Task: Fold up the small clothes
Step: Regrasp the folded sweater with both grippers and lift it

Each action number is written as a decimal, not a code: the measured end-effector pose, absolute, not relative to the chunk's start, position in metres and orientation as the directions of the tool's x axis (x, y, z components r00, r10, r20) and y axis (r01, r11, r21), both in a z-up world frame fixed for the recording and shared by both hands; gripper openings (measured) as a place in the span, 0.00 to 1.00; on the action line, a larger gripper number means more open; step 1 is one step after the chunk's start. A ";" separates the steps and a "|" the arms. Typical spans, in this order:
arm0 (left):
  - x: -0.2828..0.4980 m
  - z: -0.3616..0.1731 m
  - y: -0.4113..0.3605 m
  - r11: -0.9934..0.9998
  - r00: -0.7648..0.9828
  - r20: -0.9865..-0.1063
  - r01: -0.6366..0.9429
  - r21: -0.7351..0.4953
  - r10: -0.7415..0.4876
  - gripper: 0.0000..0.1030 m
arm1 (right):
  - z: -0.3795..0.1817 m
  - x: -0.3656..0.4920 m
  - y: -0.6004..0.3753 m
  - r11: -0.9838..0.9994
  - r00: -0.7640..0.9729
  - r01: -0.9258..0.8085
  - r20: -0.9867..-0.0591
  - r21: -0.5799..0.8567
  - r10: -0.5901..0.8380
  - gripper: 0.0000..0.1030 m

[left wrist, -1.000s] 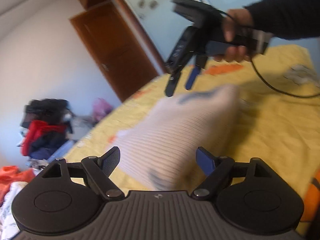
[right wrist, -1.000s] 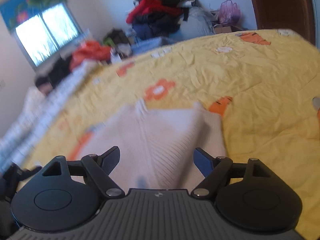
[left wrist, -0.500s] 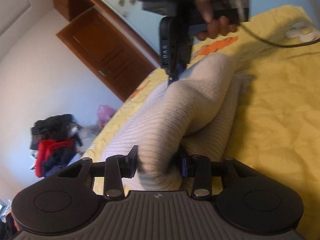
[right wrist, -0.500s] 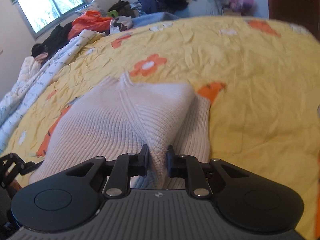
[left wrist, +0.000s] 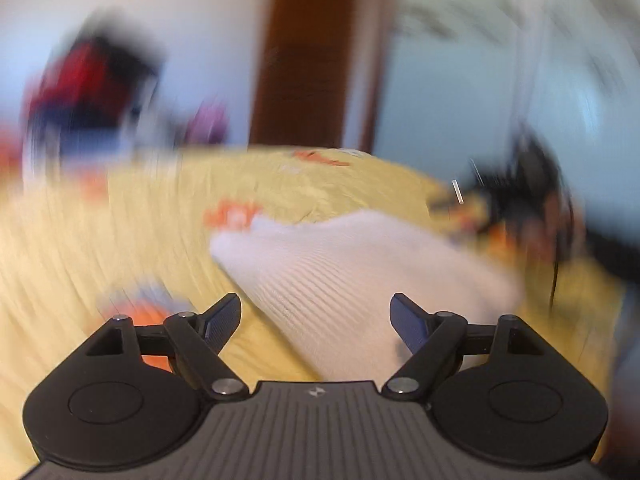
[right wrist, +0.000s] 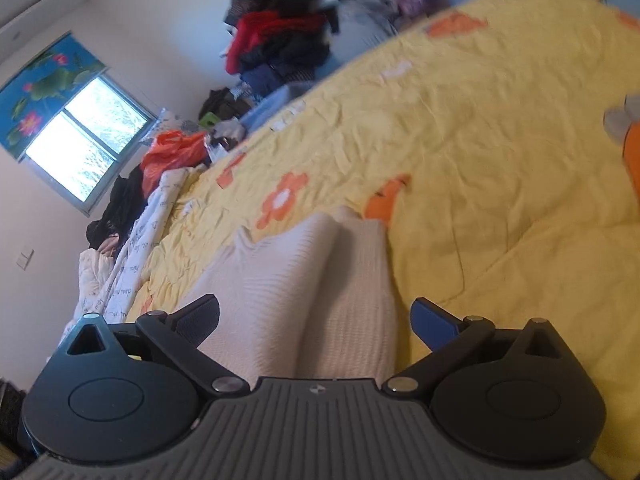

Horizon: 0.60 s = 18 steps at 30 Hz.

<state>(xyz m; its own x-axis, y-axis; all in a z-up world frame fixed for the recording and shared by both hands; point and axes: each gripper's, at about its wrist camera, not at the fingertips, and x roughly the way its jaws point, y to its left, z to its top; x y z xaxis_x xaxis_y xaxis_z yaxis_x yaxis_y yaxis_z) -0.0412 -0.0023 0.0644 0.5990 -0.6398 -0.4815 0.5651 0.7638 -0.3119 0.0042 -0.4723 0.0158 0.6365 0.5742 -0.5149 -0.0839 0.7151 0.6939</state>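
Note:
A cream ribbed knit garment (right wrist: 304, 280) lies folded on the yellow flowered bedspread (right wrist: 500, 168). My right gripper (right wrist: 316, 320) hovers just above its near end, jaws opening wide, the knit below and between them but not pressed. In the blurred left wrist view the same garment (left wrist: 360, 268) stretches away from my left gripper (left wrist: 316, 314), whose jaws are also opening, with its pads off the cloth. The other gripper and the hand holding it (left wrist: 532, 200) show as a dark smear at the right.
A heap of red, black and blue clothes (right wrist: 280, 36) stands beyond the bed's far edge. An orange bag (right wrist: 172, 152) and white printed bedding (right wrist: 132, 256) lie along the left side under a window (right wrist: 84, 140). A brown door (left wrist: 316, 56) is behind the bed.
Both grippers clamped the knit half a second ago and have since let go and spread wide. The left one swung and rolled, so its view is now level and blurred.

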 end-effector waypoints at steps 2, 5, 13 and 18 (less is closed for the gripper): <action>-0.003 0.037 -0.003 0.723 0.517 -0.508 0.443 -0.530 -0.689 0.78 | 0.001 0.019 -0.471 0.687 0.608 -0.058 -0.520 0.724 0.600 0.97; 0.029 0.005 -0.009 0.597 0.411 -0.457 0.335 -0.729 -0.789 0.80 | -0.015 0.034 -0.456 0.684 0.550 -0.041 -0.555 0.728 0.624 0.97; 0.046 -0.004 -0.034 0.636 0.420 -0.505 0.274 -0.722 -0.754 0.58 | -0.004 0.030 -0.395 0.767 0.503 -0.207 -0.607 0.607 0.616 0.72; 0.035 0.034 -0.018 0.664 0.461 -0.491 0.371 -0.650 -0.739 0.49 | 0.016 0.025 -0.382 0.754 0.524 -0.226 -0.575 0.617 0.628 0.60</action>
<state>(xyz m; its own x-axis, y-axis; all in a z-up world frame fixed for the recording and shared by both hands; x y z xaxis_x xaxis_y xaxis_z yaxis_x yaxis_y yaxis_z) 0.0349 -0.0182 0.0344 0.4614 -0.7388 -0.4912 0.3712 0.6636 -0.6495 0.0247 -0.3823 0.0162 0.5245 0.6280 -0.5749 -0.2259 0.7537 0.6172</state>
